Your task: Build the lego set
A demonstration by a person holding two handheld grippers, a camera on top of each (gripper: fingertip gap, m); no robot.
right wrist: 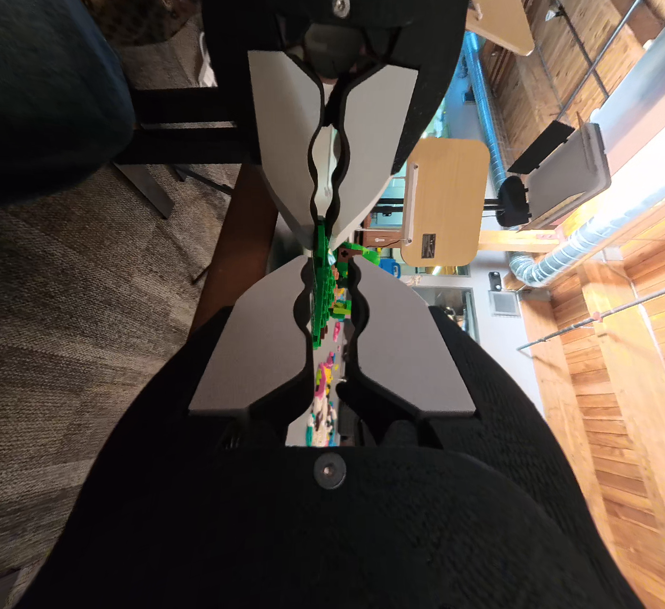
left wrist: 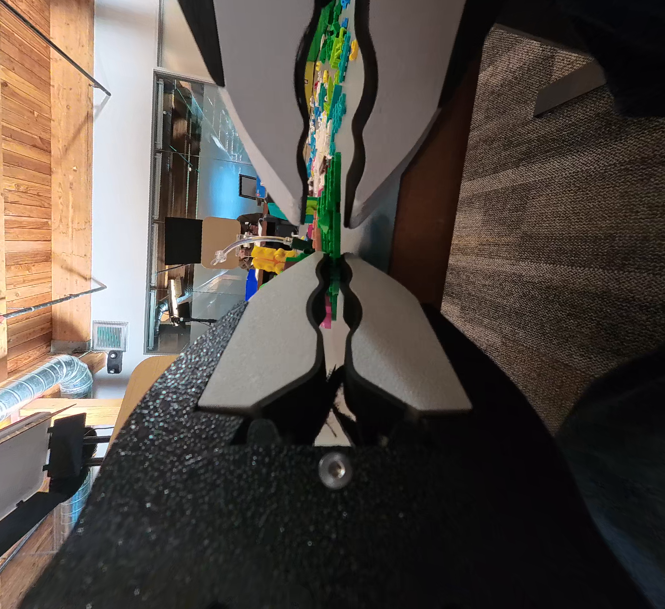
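A green studded baseplate [left wrist: 333, 196] with small brick builds on it is seen edge-on between the two grippers. My left gripper [left wrist: 331, 258] is shut on the plate's near edge, with both pads pressed on it. It also shows in the right wrist view [right wrist: 322, 224], clamped on the plate's far edge [right wrist: 320, 289]. My right gripper [right wrist: 330, 260] stands around the opposite end of the plate. Its fingers [right wrist: 388, 322] are apart and there is a gap on the studded side. It also shows in the left wrist view [left wrist: 324, 223], open around the plate. Yellow bricks [left wrist: 270, 259] and a clear curved piece [left wrist: 234, 248] stick up from the plate.
Several loose coloured bricks [left wrist: 331, 95] lie on the grey tabletop behind the plate, and also show in the right wrist view [right wrist: 324, 394]. The table's brown edge [left wrist: 421, 214] borders grey carpet [left wrist: 539, 232]. A wooden chair back [right wrist: 446, 203] and a glass partition [left wrist: 216, 145] stand beyond. Only a small space, under 4 cm, lies between the two pairs of fingers.
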